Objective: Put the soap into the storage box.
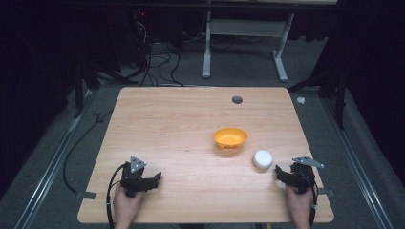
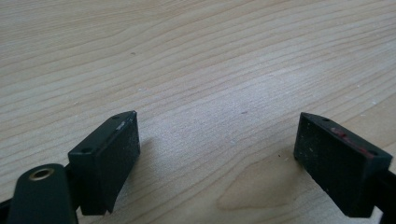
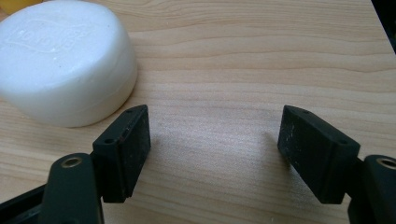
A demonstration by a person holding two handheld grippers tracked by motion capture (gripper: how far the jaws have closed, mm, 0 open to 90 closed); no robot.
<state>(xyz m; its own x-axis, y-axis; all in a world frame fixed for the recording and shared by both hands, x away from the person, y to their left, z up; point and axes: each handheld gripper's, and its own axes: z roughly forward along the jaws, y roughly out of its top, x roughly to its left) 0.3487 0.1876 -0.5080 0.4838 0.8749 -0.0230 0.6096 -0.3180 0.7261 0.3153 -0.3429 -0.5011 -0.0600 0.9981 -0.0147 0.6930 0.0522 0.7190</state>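
Observation:
An orange bowl [image 1: 230, 138] sits on the wooden table [image 1: 181, 124], right of centre. Just right and nearer of it lies a white round container [image 1: 262, 159], which looms at the upper left of the right gripper view [image 3: 65, 60]. My right gripper [image 1: 282, 173] rests low near the front right edge, open, with bare wood between its jaws [image 3: 215, 140]; the container lies just beyond and beside its left jaw. My left gripper [image 1: 155, 179] is at the front left, open over bare wood [image 2: 217, 140]. A hand holds each gripper.
A small dark round hole [image 1: 237, 99] marks the table's far side. Beyond the table stand a white desk frame [image 1: 244, 43] and loose cables [image 1: 157, 62] on grey carpet. Metal rails [image 1: 356, 157] run along both sides of the table.

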